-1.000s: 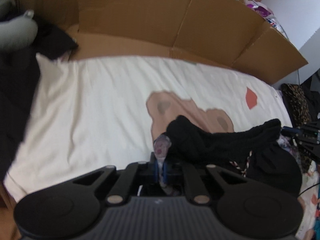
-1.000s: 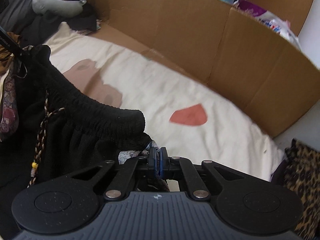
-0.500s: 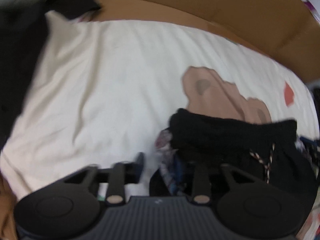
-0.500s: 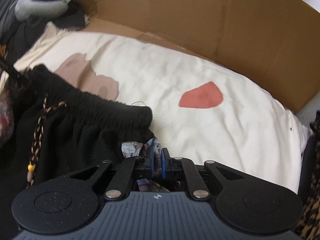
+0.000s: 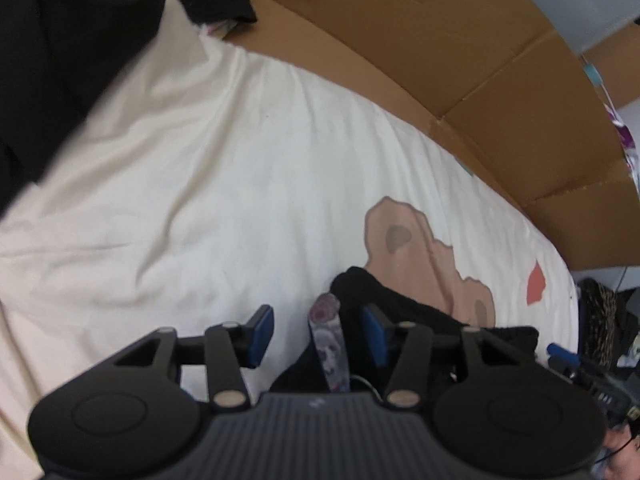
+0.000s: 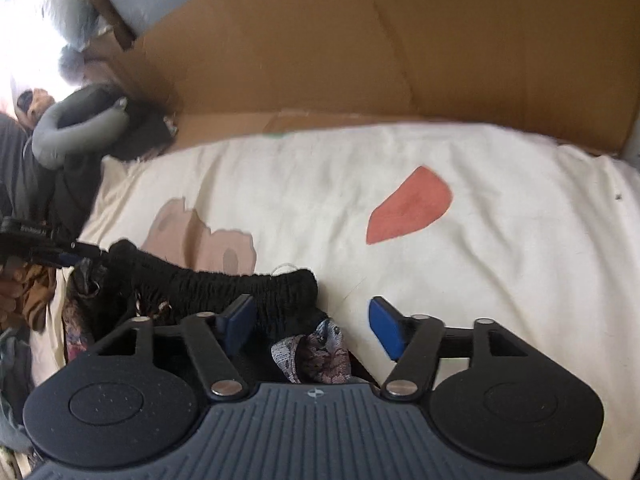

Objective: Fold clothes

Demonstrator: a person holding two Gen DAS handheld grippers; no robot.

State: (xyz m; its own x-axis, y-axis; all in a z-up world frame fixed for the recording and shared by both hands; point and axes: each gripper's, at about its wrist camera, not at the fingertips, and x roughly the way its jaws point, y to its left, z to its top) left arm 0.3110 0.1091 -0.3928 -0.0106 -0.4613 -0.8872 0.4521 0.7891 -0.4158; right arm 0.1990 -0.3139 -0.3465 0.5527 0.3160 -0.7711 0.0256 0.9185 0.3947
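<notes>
Black shorts (image 5: pixel 404 314) with an elastic waistband (image 6: pixel 208 284) and a patterned lining (image 6: pixel 316 352) lie on the cream bedsheet (image 5: pixel 200 168). My left gripper (image 5: pixel 318 332) hangs over the waistband's left corner. Its jaws are opening; the patterned strip (image 5: pixel 326 332) and the black fabric lie loose between the blue pads (image 5: pixel 262 334). My right gripper (image 6: pixel 312 324) is over the waistband's right corner, its jaws also opening, and the cloth between its pads (image 6: pixel 386 328) is not pinched. Each gripper shows in the other's view: the left gripper (image 6: pixel 40 240) and the right gripper (image 5: pixel 580 364).
A cardboard wall (image 6: pixel 400 48) runs along the bed's far side. The sheet bears a brown bear print (image 5: pixel 420 248) and a red patch (image 6: pixel 408 204). A grey neck pillow (image 6: pixel 76 120) and dark clothes (image 5: pixel 60 48) lie at the left end, and leopard-print fabric (image 5: pixel 596 312) at the right.
Both grippers were shut on the waistband corners and have opened, letting go. Both sank toward the bed and rolled, and the shorts now rest on the sheet.
</notes>
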